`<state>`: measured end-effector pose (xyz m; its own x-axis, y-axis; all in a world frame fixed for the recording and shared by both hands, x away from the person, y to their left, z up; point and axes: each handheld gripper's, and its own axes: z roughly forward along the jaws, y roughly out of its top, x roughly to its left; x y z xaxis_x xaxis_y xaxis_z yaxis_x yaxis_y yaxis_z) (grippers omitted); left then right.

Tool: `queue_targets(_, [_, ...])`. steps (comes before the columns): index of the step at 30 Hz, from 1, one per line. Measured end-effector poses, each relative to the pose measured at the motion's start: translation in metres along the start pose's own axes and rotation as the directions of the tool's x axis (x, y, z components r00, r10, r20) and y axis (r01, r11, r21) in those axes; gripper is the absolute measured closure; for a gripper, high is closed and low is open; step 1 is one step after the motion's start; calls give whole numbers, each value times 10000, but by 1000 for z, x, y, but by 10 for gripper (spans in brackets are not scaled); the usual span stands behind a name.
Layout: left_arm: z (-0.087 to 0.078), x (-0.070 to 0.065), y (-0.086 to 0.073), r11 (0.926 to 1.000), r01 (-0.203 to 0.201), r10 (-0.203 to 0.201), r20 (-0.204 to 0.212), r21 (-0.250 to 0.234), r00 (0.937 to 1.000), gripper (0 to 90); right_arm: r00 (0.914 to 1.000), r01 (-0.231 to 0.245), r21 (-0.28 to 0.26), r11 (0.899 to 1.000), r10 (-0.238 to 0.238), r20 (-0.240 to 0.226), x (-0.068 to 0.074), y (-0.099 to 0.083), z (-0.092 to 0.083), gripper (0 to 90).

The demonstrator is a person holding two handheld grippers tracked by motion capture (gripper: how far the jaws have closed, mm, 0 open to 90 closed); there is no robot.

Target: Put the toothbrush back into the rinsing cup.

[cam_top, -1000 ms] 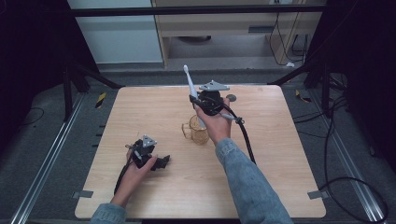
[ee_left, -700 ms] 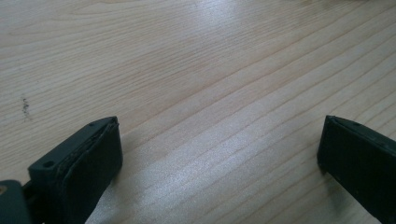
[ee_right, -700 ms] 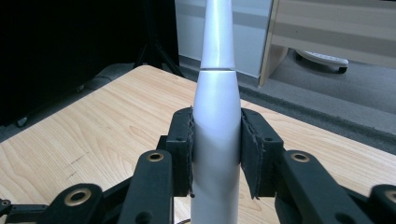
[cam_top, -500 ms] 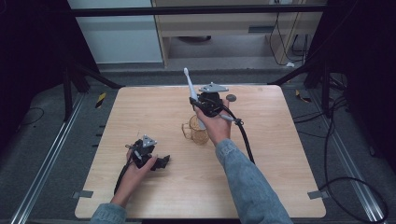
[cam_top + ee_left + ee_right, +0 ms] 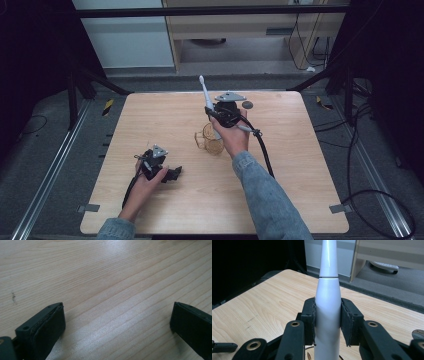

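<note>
Right gripper (image 5: 327,322) clamps electric toothbrush (image 5: 327,302) upright above glass cup (image 5: 209,138), likely for insertion; left gripper (image 5: 117,325) spread apart, idle.

Blue denim sleeves (image 5: 272,200), blk grippers (image 5: 327,315).

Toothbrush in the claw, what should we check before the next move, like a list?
1. Grip: right gripper has both pads against the white toothbrush: ok.
2. Toothbrush angle: upright, brush head up in the high view: ok.
3. Cup under it: a clear cup lies on its side on the table: not ok for dropping the brush in.
4. Left gripper: jaws wide apart, nothing between: ok.
5. Toothbrush's lower end: hidden behind the hand: cannot tell.
</note>
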<state>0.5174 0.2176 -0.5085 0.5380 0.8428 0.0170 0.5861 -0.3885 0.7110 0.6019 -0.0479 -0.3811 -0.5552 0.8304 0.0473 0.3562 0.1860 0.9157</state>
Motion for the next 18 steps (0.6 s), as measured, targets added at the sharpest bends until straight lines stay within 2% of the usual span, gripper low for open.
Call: queue_targets(18, [0,0,0,10000,4,-4,0,-4,10000,0,9999,147,341,9993,-146,-41,1,1,-5,668])
